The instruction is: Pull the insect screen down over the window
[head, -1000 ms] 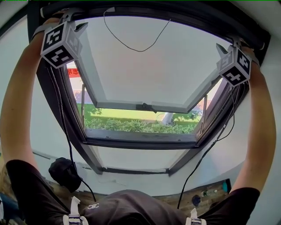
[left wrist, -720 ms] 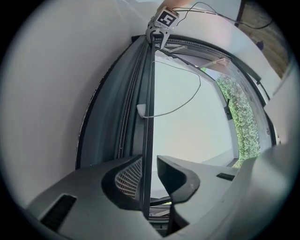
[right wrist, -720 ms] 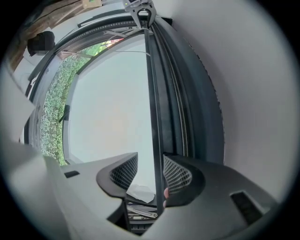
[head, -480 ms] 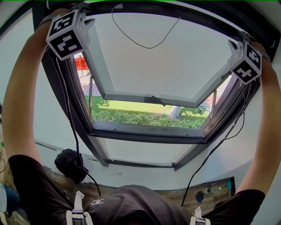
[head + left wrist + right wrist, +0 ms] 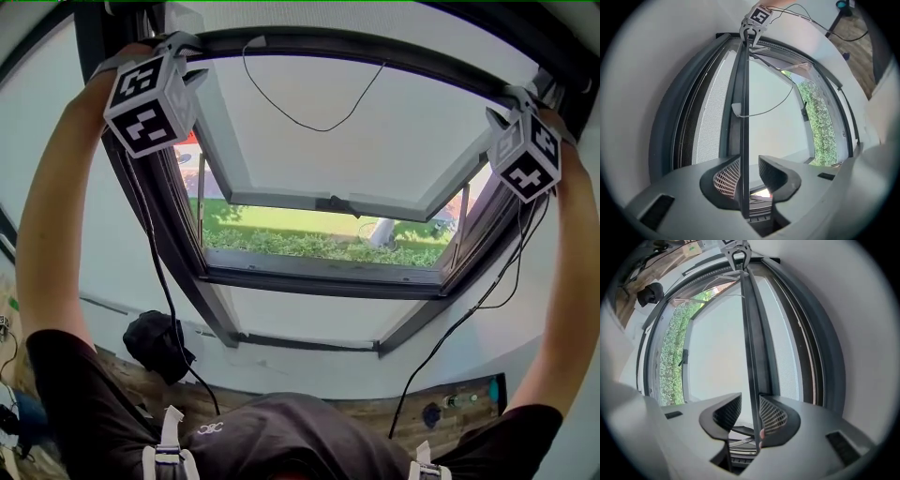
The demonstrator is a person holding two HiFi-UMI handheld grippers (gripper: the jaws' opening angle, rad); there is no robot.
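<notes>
From the head view, my left gripper [image 5: 187, 58] sits at ten o'clock and my right gripper [image 5: 504, 105] at two. Both are up on the dark pull bar [image 5: 356, 53] near twelve, though I cannot read the jaw gaps from there. The gripper views show them: each pair of jaws is spread and straddles the bar, which lies against one meshed pad with a gap on its other side. Only those views show the insect screen [image 5: 707, 123], a narrow strip of mesh between the bar and the window frame [image 5: 670, 122]. Toward six o'clock the opening runs down to the tilted sash [image 5: 281, 200] and hedge [image 5: 309, 246]. A black cord [image 5: 319, 129] sags from the bar.
</notes>
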